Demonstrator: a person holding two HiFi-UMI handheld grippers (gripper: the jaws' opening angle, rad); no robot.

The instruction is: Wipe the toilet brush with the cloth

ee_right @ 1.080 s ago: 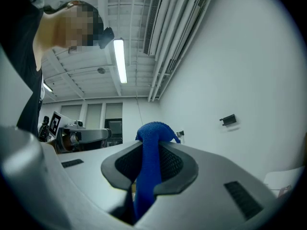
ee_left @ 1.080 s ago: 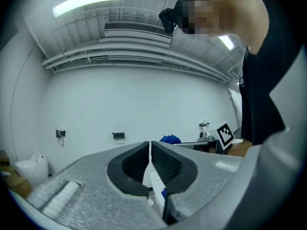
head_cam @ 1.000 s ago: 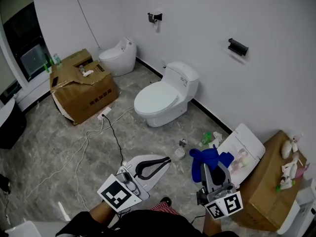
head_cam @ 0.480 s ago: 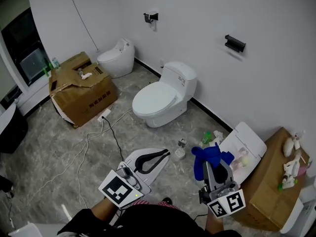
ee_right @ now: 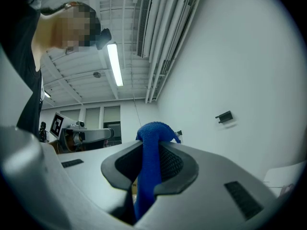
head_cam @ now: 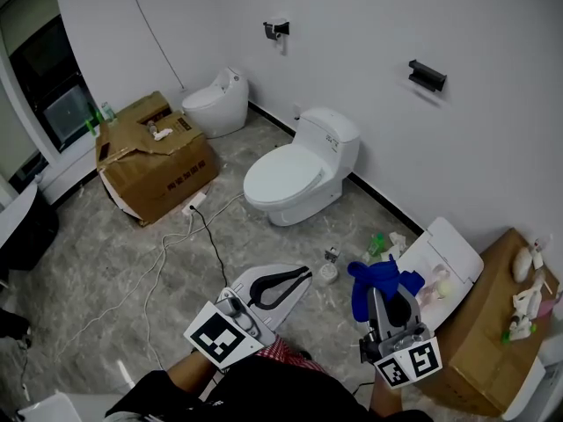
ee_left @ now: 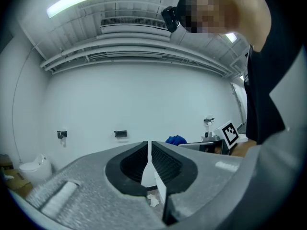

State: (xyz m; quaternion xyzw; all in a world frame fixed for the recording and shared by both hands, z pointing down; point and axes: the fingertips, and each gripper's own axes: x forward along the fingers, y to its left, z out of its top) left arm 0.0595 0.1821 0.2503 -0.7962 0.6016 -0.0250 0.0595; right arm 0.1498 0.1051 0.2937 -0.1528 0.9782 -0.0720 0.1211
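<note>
Cloth (head_cam: 380,280): blue, bunched, pinched between the jaws of the right hand-held gripper (head_cam: 385,292), its top spilling out past the tips.
Right hand-held gripper: clamped on the cloth, low at the right of the head view.
Left hand-held gripper (head_cam: 302,273): jaws together with nothing between them, apart from the right one.
Toilet (head_cam: 295,174): lid down, against the wall beyond both grippers.
Floor (head_cam: 106,262): grey marble, with a cable (head_cam: 167,244) trailing across it and a cardboard box (head_cam: 154,161) at the left.
</note>
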